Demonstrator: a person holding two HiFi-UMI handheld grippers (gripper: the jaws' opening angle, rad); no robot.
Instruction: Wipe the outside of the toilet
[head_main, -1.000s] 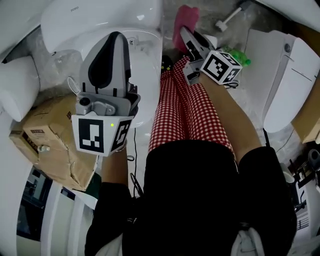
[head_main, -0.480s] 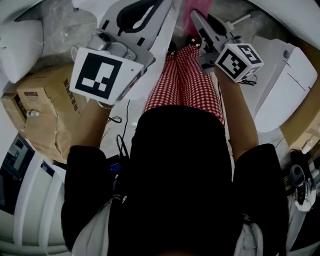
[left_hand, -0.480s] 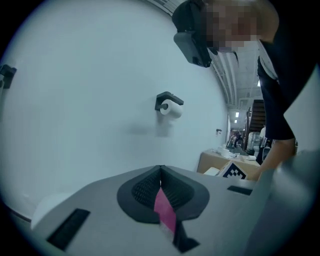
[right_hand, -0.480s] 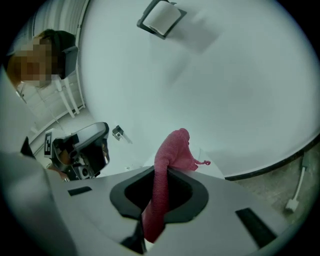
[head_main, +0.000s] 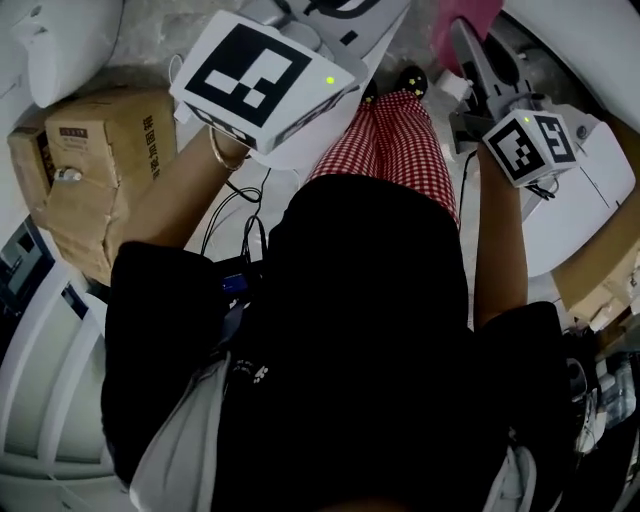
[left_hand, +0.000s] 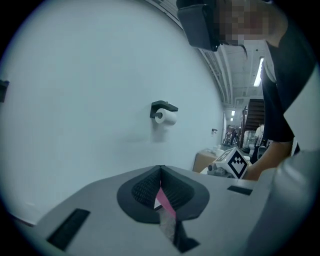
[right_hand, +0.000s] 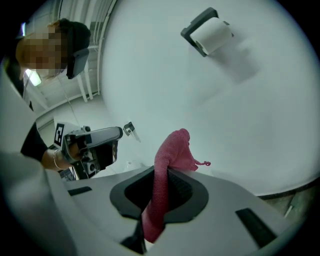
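Gripping a pink cloth (right_hand: 172, 150) by one narrow fold, the right tongs (right_hand: 160, 186) aim at the wall (right_hand: 250, 125), above the white toilet (head_main: 590, 205) just beside them. Left tongs (left_hand: 160, 191), closed and apparently empty, hover farther from that toilet. Swinging down could shake the cloth loose.

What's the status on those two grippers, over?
Left gripper shut, pink sliver showing between its jaws. Right gripper shut on pink fabric cloth, cloth in air. Both face plain white wall; nothing blocking.
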